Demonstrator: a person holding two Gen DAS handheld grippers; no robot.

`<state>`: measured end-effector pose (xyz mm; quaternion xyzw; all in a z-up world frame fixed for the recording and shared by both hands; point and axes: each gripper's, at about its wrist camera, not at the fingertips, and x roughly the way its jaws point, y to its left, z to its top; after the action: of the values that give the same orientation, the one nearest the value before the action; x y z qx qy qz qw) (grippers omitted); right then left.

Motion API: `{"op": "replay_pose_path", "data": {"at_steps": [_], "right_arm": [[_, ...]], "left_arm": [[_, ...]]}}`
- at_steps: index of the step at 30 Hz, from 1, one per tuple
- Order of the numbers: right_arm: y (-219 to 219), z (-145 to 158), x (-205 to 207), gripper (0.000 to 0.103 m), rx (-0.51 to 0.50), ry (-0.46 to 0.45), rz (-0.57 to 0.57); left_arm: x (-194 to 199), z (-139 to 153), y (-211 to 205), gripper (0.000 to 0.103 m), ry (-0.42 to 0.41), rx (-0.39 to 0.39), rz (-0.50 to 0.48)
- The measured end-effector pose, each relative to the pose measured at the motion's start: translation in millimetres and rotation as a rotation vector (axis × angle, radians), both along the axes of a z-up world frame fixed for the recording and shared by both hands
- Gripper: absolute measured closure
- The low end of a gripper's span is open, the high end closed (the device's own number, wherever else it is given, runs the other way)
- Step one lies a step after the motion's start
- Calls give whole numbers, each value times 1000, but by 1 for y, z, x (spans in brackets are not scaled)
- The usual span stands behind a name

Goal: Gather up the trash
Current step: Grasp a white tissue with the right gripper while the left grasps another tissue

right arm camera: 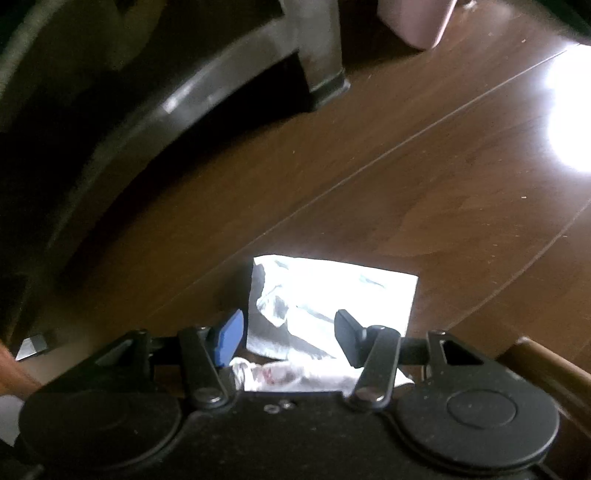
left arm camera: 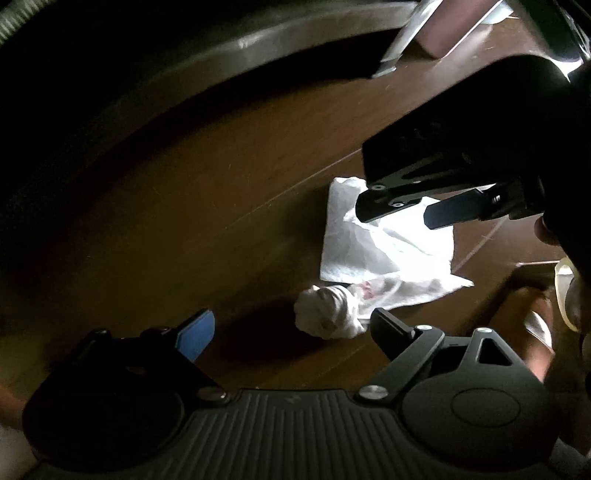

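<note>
The wooden floor [right arm camera: 406, 177] of dark brown planks fills both views, with a bright glare patch at the far right in the right wrist view. A dark furniture frame [right arm camera: 207, 96] with a curved rail and a squared leg stands on the floor at the far left; a pinkish bin-like object [right arm camera: 417, 22] sits beyond it, blurred and only partly visible.

A white plastic bag [left arm camera: 388, 251] lies flat and crumpled on the floor, right of centre in the left wrist view. Its near end is bunched into a knotted wad [left arm camera: 328, 314] with a faint reddish mark showing through the film.

The left tool [left arm camera: 291, 332] hangs above the floor with its jaws spread wide and nothing between them; the wad lies just inside its right finger, though contact cannot be confirmed. The right tool [left arm camera: 406, 214] reaches in from the far right over the far part of the bag, its fingers parted and gripping nothing. In its own view, the right tool [right arm camera: 291, 339] straddles the bag, with the film lying between and below the parted fingers; whether they touch it cannot be determined.
</note>
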<state>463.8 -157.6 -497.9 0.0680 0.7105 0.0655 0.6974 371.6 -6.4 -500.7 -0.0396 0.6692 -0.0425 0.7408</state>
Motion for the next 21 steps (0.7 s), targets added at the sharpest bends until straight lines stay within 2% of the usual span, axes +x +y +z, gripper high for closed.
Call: {"op": "replay_pose_path", "data": {"at_steps": [5, 7, 11, 14, 17, 19, 21], "right_arm": [[8, -22, 5, 49, -16, 8, 13], [12, -26, 5, 49, -27, 5, 26], [18, -31, 5, 49, -60, -8, 46], [21, -33, 4, 47, -77, -26, 42], [28, -34, -4, 50, -110, -42, 62], [33, -34, -9, 52, -134, -64, 77], [37, -35, -15, 55, -167, -80, 95]], "left_arm": [[7, -15, -13, 12, 2, -6, -28], [11, -19, -14, 12, 8, -14, -5], [18, -30, -12, 33, 46, -33, 31], [19, -36, -12, 35, 68, -49, 44], [19, -41, -10, 50, 95, -67, 54], [19, -41, -6, 54, 88, -73, 64], [19, -39, -3, 64, 88, -75, 78]]}}
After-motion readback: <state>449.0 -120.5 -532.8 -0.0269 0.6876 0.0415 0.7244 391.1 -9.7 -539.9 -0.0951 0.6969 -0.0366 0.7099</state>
